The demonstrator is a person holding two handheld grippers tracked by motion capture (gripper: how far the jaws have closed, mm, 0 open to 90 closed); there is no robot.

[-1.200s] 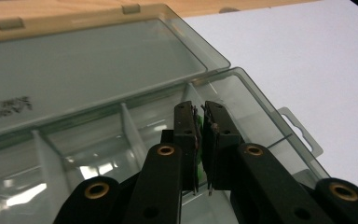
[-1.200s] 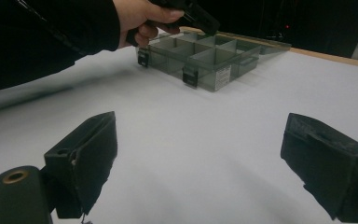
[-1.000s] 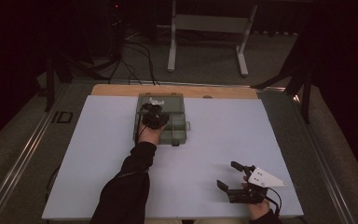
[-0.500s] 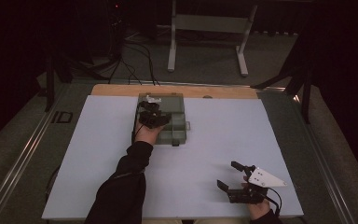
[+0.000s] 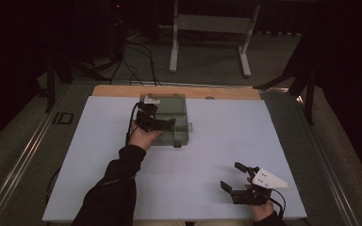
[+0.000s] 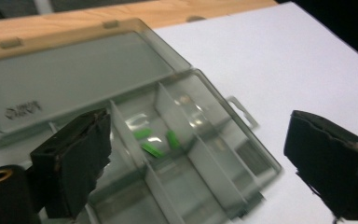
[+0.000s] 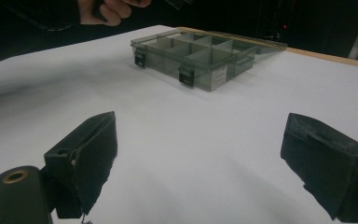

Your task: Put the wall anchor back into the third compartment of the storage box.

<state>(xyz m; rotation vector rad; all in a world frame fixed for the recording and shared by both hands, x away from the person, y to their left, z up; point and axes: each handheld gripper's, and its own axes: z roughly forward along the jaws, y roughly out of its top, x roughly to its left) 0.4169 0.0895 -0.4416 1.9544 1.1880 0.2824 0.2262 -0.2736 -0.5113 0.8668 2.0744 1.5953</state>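
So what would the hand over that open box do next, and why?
Probably lower the left gripper into the box toward the green bits. Its jaws are wide open and empty above the compartment holding them, and the lid lies flat open. The right gripper rests apart, open.

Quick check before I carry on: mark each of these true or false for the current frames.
1. The compartment box has its lid open. True.
2. Small green pieces lie in one compartment. True.
3. The left gripper is shut on a green piece. False: its jaws stand wide apart above the box, holding nothing.
4. The right gripper is over the box. False: it sits near the table's near right corner, open, well away from the box.
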